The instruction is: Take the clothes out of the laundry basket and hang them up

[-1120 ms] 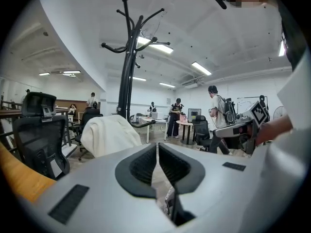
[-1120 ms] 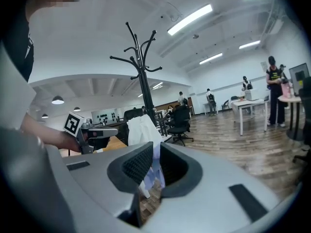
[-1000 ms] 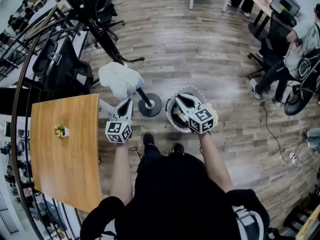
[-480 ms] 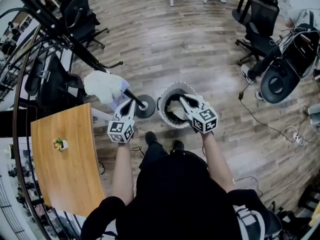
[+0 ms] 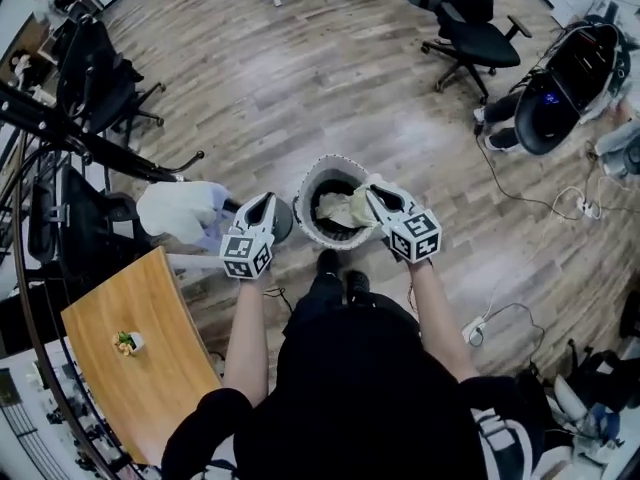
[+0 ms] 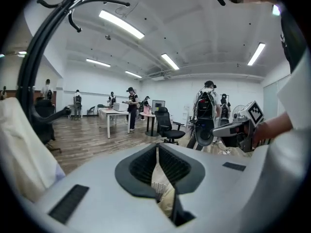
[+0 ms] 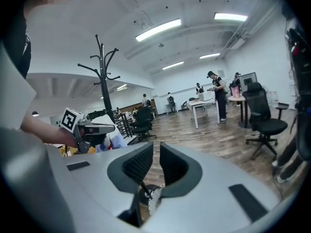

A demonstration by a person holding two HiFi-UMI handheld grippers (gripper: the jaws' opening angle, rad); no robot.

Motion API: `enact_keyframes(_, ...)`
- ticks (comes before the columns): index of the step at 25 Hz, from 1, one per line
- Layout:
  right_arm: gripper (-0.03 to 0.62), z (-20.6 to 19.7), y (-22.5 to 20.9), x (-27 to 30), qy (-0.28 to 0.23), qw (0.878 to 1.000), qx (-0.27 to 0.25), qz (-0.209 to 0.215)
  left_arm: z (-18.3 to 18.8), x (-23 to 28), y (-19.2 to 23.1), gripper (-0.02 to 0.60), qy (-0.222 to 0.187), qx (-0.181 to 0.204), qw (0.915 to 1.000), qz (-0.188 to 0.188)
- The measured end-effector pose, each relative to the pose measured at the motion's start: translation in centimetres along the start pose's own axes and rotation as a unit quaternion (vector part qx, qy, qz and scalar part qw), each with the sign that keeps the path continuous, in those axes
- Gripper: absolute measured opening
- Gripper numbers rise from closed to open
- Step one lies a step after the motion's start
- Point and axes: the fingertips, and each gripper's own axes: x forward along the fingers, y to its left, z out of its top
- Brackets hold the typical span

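Two grippers are held out over the wooden floor, one in each of the person's hands. The left gripper (image 5: 262, 200) is just to the left of the round white laundry basket (image 5: 303, 203), over the round black foot (image 5: 284, 222) of a coat stand. Its fingers (image 6: 141, 166) are pressed together and hold nothing. The right gripper (image 5: 373, 192) is over the right edge of the basket. Its fingers (image 7: 136, 166) are a little bit apart, and nothing is between them. A crumpled cream cloth (image 5: 345, 208) lies inside the basket, just beside the right gripper. Further left of the basket, a soft white cloth (image 5: 175, 211) hangs on the tall black coat stand (image 5: 100, 150). A brown wooden worktop (image 5: 150, 378) is to the left of the basket and nearer the person, with a small yellow and green thing (image 5: 127, 342) on it. A black office chair (image 5: 470, 38) stands well away from the basket, on its far right side.
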Motion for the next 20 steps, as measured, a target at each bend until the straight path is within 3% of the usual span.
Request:
enact_keyframes(9,0.051,0.6,-3.6,-1.3,-0.015,0.996,0.018,-0.088,2.8,7.8,-2.1,0.034,-0.009,0.020,0.9939,-0.108)
enact_keyframes(20,0.052,0.6,-5.7,0.5,-0.020,0.988,0.036,-0.151,2.4,12.5,-0.4,0.034,0.007,0.019,0.9865,-0.162)
